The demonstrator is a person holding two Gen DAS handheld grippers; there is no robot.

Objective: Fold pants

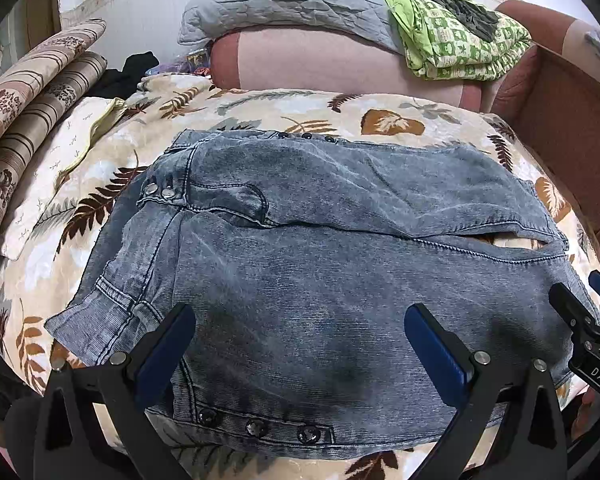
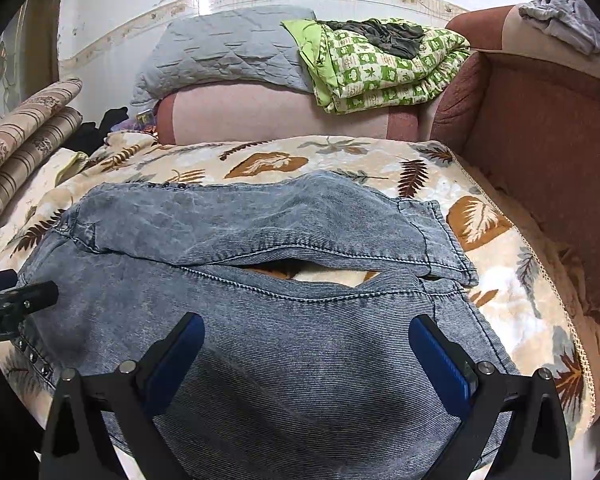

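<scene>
Grey-blue washed denim pants [image 1: 320,272] lie folded on the leaf-print blanket, legs doubled back, waistband with metal studs at the left. My left gripper [image 1: 300,320] hovers open over the near half of the pants, nothing between its blue pads. In the right wrist view the same pants [image 2: 284,320] fill the foreground, and my right gripper [image 2: 306,336] is open above them, holding nothing. The right gripper also shows at the right edge of the left wrist view [image 1: 588,320]; the left gripper's body sits at the left edge of the right wrist view [image 2: 8,304].
The leaf-print blanket [image 1: 260,108] covers a sofa seat. A grey quilted pillow [image 1: 284,0] and a green patterned quilt [image 1: 460,36] lie on the sofa back. Striped cushions [image 1: 32,100] stand at the left, a brown armrest [image 2: 540,128] at the right.
</scene>
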